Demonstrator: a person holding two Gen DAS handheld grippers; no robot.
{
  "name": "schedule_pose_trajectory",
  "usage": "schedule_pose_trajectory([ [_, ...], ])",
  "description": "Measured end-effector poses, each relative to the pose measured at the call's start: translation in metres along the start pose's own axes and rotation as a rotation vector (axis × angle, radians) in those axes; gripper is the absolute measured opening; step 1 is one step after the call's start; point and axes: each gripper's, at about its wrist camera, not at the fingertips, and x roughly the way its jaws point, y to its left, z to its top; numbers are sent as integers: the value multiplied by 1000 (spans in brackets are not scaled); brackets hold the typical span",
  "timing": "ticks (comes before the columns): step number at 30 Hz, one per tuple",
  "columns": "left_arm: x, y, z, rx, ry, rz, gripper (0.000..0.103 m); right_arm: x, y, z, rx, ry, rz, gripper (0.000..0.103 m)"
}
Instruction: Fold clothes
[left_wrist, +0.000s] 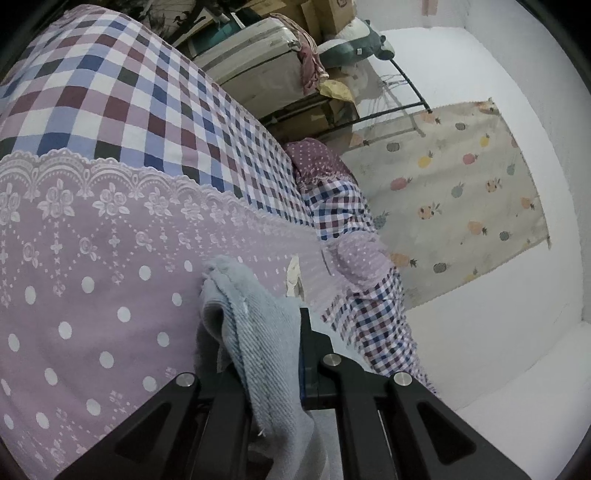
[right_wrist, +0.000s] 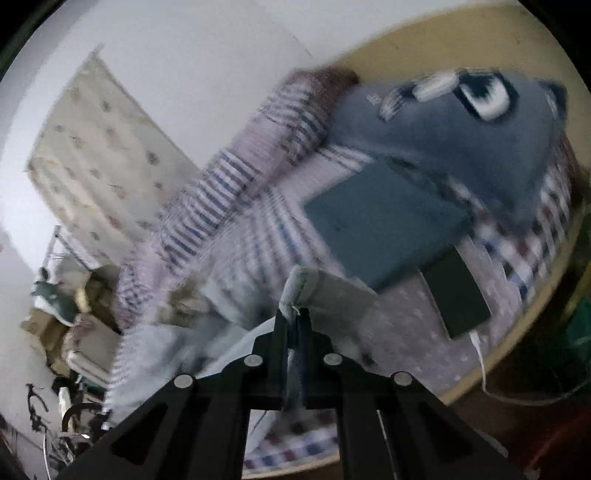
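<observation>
A book (right_wrist: 384, 229) lies on the bed (right_wrist: 406, 325), against a plush toy (right_wrist: 461, 147).

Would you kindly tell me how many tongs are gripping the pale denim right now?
2: left tongs shut on the pale denim above the bedspread; right tongs pinch its folded edge.

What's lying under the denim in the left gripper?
The lilac polka-dot bedspread lies beneath the light-blue denim garment; the part directly under the cloth and the left gripper is covered.

A bed (left_wrist: 92, 295) in lilac dotted and checked covers stands by white walls (left_wrist: 461, 74) hung with a fruit-print cloth (left_wrist: 461, 192).
</observation>
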Motion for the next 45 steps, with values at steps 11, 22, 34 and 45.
schedule_pose_trajectory([
  [11, 3, -9, 1, 15, -16, 0, 1, 83, -5, 66, 5, 80, -177, 3],
  [22, 13, -24, -4, 65, -46, 29, 1, 255, -67, 63, -51, 199, -326, 27],
  [34, 16, -18, -6, 88, -40, 48, 1, 158, -142, -45, 142, 119, -344, 60],
  [45, 16, -20, -6, 115, -24, 48, 1, 214, -152, -62, 131, 235, -284, 46],
])
